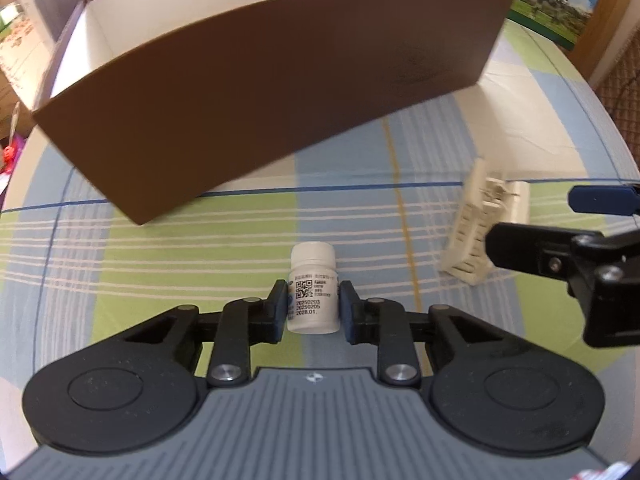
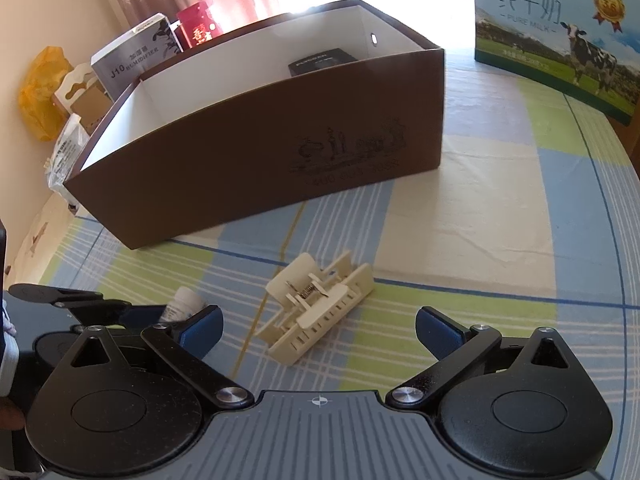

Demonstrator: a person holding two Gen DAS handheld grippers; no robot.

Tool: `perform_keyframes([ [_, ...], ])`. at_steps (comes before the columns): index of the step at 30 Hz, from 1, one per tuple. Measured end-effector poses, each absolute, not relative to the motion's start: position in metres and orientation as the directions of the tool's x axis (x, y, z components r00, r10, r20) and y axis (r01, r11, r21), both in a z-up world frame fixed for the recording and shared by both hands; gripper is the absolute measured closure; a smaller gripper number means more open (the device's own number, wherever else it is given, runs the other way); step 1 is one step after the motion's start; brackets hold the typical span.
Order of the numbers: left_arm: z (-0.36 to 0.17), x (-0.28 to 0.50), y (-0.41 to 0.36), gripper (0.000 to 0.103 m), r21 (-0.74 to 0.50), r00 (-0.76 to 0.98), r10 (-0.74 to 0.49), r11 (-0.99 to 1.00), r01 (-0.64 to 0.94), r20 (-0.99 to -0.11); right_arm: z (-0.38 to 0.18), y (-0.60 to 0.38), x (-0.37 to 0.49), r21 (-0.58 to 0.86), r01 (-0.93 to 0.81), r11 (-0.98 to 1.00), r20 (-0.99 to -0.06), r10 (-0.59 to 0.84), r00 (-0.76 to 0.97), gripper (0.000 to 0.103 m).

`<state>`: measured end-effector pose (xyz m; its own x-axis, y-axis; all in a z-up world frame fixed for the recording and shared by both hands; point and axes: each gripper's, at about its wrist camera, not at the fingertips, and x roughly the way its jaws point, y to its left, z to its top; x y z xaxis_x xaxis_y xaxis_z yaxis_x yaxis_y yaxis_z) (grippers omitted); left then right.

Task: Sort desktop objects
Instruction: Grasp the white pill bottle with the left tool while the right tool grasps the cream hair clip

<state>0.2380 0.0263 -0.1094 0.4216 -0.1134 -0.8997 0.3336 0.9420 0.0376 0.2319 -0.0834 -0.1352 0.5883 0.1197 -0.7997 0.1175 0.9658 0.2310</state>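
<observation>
A small white pill bottle [image 1: 313,280] stands on the checked tablecloth, and my left gripper [image 1: 313,312] is shut on its sides. From the right wrist view the same bottle [image 2: 186,300] shows at lower left, partly hidden by a finger. A cream plastic clip piece with a spring [image 2: 320,308] lies just ahead of my right gripper [image 2: 320,332], whose jaws stand wide open and empty. That clip piece [image 1: 484,224] and the right gripper [image 1: 532,220] appear at the right of the left wrist view. Behind stands an open brown box [image 2: 260,160] with a dark small box [image 2: 324,60] inside.
A milk carton [image 2: 560,40] stands at the back right near the table's rounded edge. A grey humidifier box [image 2: 132,60], a red package [image 2: 198,28] and a yellow bag [image 2: 40,92] crowd the far left behind the brown box [image 1: 260,120].
</observation>
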Motion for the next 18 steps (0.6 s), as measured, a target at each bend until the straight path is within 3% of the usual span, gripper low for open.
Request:
perform_keyframes([
  [9,-0.107,0.242,0.056,0.080,0.018,0.420,-0.095,0.967,0.255,-0.902,-0.143,-0.072,0.246,0.205,0.086,0.975,-0.807,0.119,0.578,0.004],
  [14,-0.107,0.239,0.062,0.080,0.008,0.419,-0.099,0.969,0.245,-0.903,-0.151,-0.067,0.255,0.163,0.067,0.984,-0.819,0.098,0.565,0.025],
  [18,-0.106,0.237,0.065,0.080,-0.003,0.414,-0.108,0.969,0.247,-0.904,-0.158,-0.067,0.257,0.146,0.023,0.989,-0.823,0.109,0.558,0.052],
])
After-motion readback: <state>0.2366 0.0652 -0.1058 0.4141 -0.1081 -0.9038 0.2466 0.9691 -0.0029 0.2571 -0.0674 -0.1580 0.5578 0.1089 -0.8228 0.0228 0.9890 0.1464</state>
